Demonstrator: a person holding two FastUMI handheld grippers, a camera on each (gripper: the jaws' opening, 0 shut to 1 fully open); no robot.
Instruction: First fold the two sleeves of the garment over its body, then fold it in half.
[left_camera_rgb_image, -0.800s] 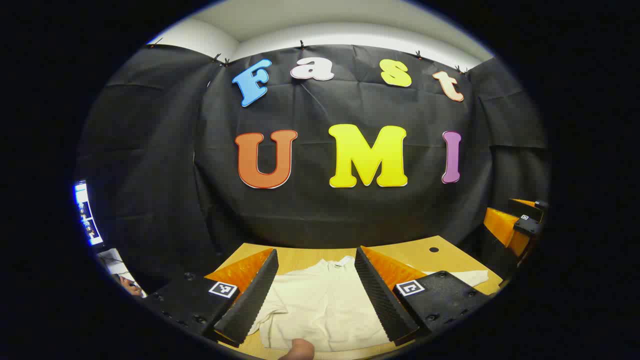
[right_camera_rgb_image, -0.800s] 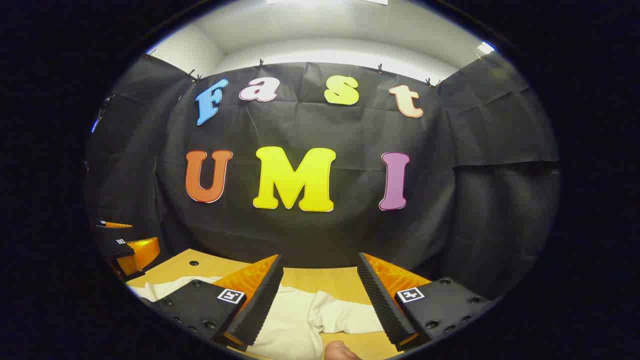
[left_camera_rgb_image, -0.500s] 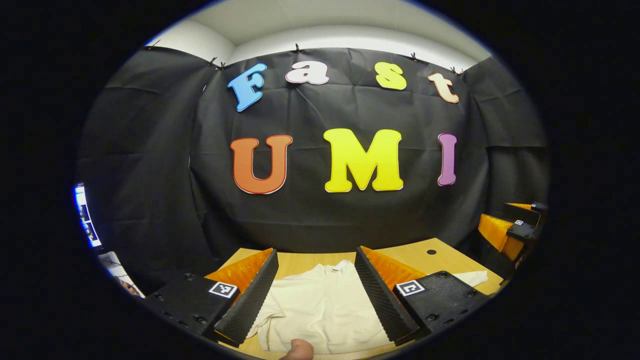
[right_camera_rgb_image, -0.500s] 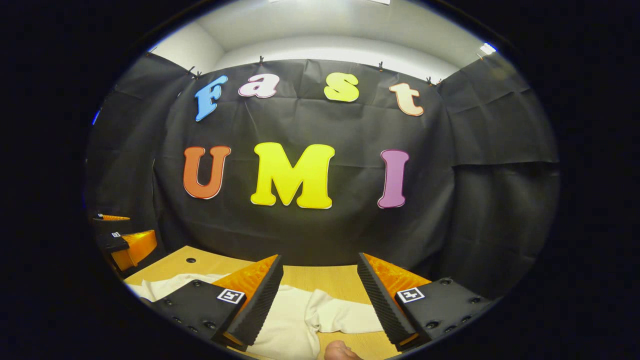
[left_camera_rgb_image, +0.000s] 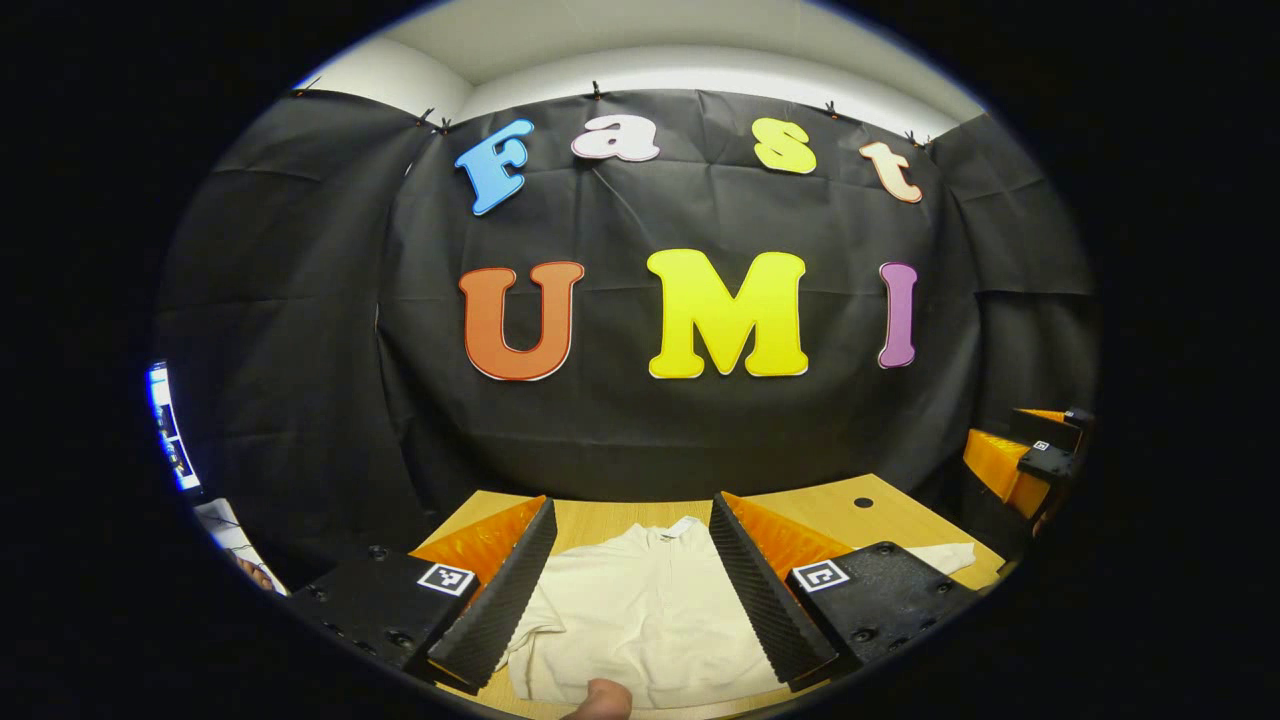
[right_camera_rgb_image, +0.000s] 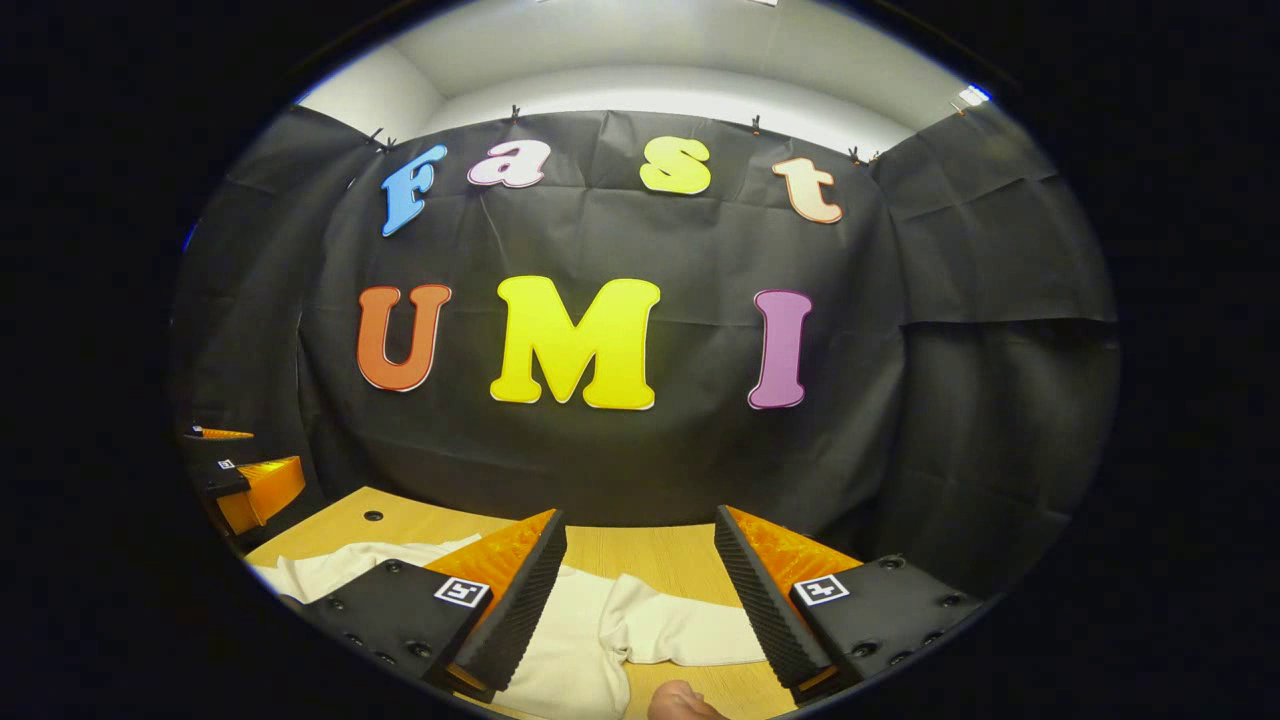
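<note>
A cream garment (left_camera_rgb_image: 640, 610) lies flat on the wooden table (left_camera_rgb_image: 830, 505), collar toward the black wall. My left gripper (left_camera_rgb_image: 628, 585) hovers open above its body, nothing between the fingers. One sleeve tip (left_camera_rgb_image: 945, 555) pokes out past the left gripper's right finger. In the right gripper view the garment (right_camera_rgb_image: 570, 640) spreads to the left, and one sleeve (right_camera_rgb_image: 690, 630) lies out sideways on the wood. My right gripper (right_camera_rgb_image: 640, 590) stands open over that sleeve, apart from the cloth. The left gripper (right_camera_rgb_image: 250, 490) shows at the far left there, and the right gripper (left_camera_rgb_image: 1020, 455) at the far right of the left gripper view.
The table (right_camera_rgb_image: 640, 545) has a small round hole (left_camera_rgb_image: 863, 502) near its back edge. Black cloth closes the booth behind and at both sides. A lit screen (left_camera_rgb_image: 165, 425) stands at the far left. A fingertip (left_camera_rgb_image: 600, 700) shows at the bottom edge.
Both grippers have tipped slightly, so the table and garment shift a little in each view. Both stay open and the garment lies as before.
</note>
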